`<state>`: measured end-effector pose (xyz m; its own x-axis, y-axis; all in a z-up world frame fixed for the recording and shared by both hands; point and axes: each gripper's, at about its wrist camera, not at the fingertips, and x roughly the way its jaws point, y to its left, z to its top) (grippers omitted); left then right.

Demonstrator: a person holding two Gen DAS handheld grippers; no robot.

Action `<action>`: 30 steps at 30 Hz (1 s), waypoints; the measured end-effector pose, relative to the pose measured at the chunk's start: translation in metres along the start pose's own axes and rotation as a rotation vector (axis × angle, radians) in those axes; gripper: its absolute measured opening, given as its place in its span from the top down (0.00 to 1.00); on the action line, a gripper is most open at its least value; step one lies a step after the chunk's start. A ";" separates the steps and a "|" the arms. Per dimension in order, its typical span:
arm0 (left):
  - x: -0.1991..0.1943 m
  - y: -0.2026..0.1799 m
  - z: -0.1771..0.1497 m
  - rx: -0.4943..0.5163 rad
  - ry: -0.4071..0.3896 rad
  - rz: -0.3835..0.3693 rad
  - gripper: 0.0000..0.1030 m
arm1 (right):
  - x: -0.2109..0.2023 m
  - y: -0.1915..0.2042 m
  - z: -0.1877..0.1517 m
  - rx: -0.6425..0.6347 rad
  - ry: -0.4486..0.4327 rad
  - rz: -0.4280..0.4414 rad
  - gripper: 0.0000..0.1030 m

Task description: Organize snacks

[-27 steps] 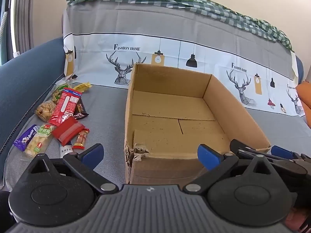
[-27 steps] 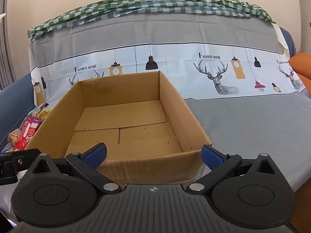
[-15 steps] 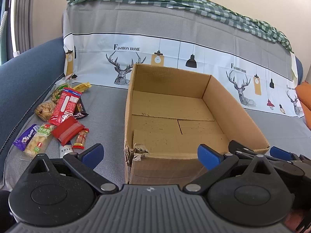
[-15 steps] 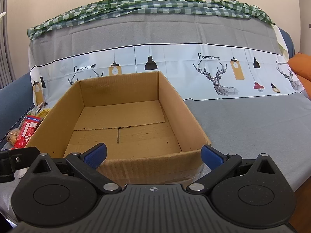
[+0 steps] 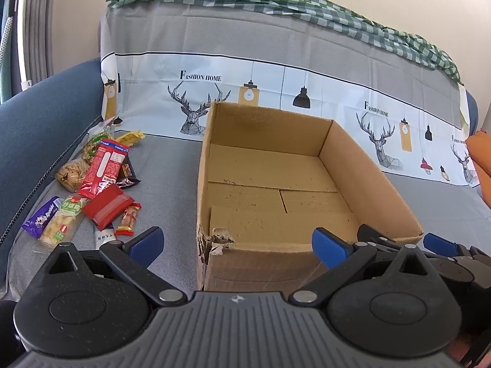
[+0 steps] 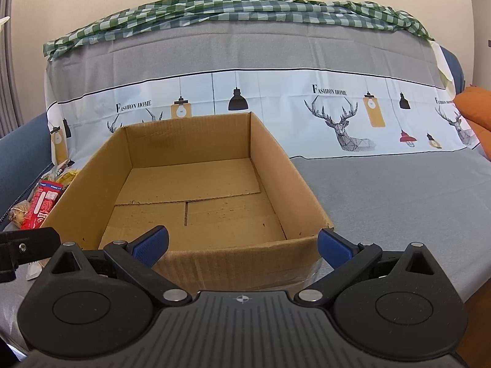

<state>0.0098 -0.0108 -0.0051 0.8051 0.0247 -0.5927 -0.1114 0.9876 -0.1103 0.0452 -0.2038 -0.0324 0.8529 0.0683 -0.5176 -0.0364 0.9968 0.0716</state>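
An open, empty cardboard box (image 5: 374,190) sits on the grey-covered sofa seat; it also shows in the right wrist view (image 6: 294,184). A pile of snack packets (image 5: 101,181) lies to its left: a long red packet (image 5: 106,165), a flat red packet (image 5: 107,208), a purple packet (image 5: 41,216) and others. Part of the pile shows in the right wrist view (image 6: 41,202). My left gripper (image 5: 237,242) is open and empty, just in front of the box's near wall. My right gripper (image 6: 242,245) is open and empty at the same wall, further right.
A deer-print cloth (image 6: 337,116) and a green checked cloth (image 6: 233,9) drape the sofa back. A blue armrest (image 5: 36,122) rises at the left. An orange cushion (image 6: 475,113) sits at the far right. The box's front left corner (image 5: 214,240) is torn.
Both grippers have drifted very slightly; the views are almost unchanged. Neither gripper has taken hold of anything.
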 end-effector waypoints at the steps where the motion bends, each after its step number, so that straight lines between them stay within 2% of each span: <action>1: 0.000 0.001 0.001 -0.001 0.000 0.000 0.01 | 0.000 0.001 0.000 -0.001 -0.005 0.000 0.01; 14: -0.004 0.008 0.004 -0.022 -0.007 -0.002 0.01 | -0.003 0.006 -0.001 -0.028 -0.034 -0.014 0.01; 19: -0.002 0.036 0.009 -0.077 -0.025 0.001 0.01 | -0.010 0.009 0.001 -0.033 -0.072 0.011 0.02; 23: 0.003 0.070 0.015 -0.109 -0.043 0.022 0.02 | -0.013 0.017 -0.001 -0.044 -0.072 0.047 0.11; 24: 0.005 0.080 0.017 -0.116 -0.048 0.028 0.08 | -0.013 0.021 -0.002 -0.054 -0.073 0.057 0.13; 26: 0.010 0.101 0.020 -0.133 -0.051 0.034 0.27 | -0.014 0.028 -0.002 -0.066 -0.078 0.087 0.27; 28: 0.018 0.125 0.022 -0.138 -0.054 0.031 0.64 | -0.016 0.036 -0.002 -0.081 -0.078 0.118 0.35; 30: 0.028 0.148 0.022 -0.128 -0.058 0.049 0.79 | -0.019 0.046 -0.001 -0.104 -0.085 0.155 0.41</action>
<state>0.0290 0.1399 -0.0204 0.8289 0.0854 -0.5528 -0.2221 0.9573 -0.1850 0.0269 -0.1594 -0.0207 0.8737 0.2218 -0.4330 -0.2204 0.9739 0.0541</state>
